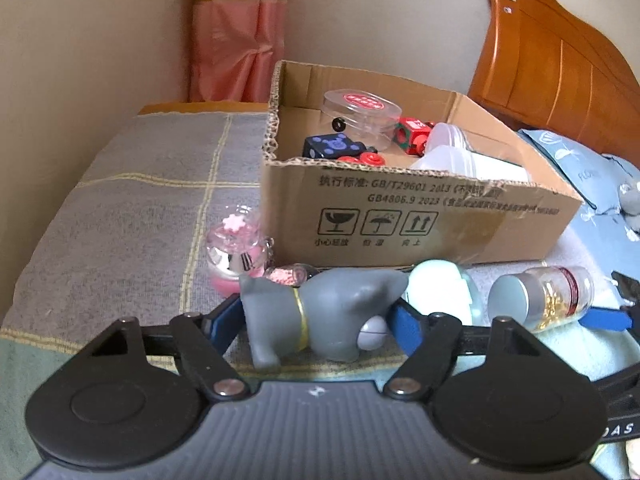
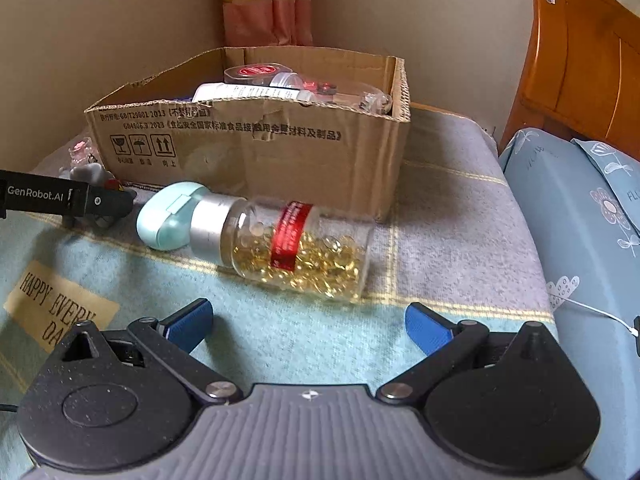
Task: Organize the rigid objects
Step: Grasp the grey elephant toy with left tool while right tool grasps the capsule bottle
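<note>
A grey cat figurine (image 1: 320,316) lies on its side on the blanket in front of the cardboard box (image 1: 400,216). My left gripper (image 1: 316,316) is shut on it, one blue pad against each end. To its right lie a mint-green case (image 1: 440,292) and a clear bottle of golden capsules (image 1: 552,300) with a silver cap. In the right wrist view the bottle (image 2: 300,252) lies on its side just ahead of my right gripper (image 2: 308,320), which is open and holds nothing. The left gripper (image 2: 100,200) shows at that view's left edge.
The box (image 2: 280,152) holds a clear round container (image 1: 360,116), toy train cars (image 1: 340,148) and white tubs. A pink globe keychain (image 1: 236,248) sits left of the box. A wooden headboard (image 2: 580,60) and blue pillows (image 2: 580,220) lie to the right, with walls behind.
</note>
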Tool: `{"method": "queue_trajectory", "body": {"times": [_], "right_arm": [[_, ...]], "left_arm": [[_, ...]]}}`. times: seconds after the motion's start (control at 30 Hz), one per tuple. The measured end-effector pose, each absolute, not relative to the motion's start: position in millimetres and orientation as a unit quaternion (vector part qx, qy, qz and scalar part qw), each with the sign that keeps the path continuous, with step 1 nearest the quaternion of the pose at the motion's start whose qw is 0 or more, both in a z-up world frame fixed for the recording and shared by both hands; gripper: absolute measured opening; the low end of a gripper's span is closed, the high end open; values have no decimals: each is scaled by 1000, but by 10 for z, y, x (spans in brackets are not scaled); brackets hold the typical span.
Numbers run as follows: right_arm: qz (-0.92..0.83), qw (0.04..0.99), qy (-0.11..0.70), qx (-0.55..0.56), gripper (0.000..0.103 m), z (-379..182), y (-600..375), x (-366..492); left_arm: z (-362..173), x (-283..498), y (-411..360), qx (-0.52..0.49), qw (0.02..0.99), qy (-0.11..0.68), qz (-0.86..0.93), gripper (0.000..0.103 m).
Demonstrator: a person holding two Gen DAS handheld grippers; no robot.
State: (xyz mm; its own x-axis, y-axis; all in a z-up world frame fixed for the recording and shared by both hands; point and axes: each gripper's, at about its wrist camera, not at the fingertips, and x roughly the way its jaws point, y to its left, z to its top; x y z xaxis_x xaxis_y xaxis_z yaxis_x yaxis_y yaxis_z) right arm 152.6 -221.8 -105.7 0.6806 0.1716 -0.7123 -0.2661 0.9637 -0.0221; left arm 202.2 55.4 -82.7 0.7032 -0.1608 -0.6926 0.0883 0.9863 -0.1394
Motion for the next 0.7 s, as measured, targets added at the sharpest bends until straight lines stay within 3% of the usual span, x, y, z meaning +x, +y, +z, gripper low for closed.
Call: {"method": "queue_trajectory", "body": {"times": [0.7], "right_arm": [[136,914,379,-56,103,-1039,-1931,1771]], "left_arm": [[-763,1788,658,7,916,388,-100,76]]}}
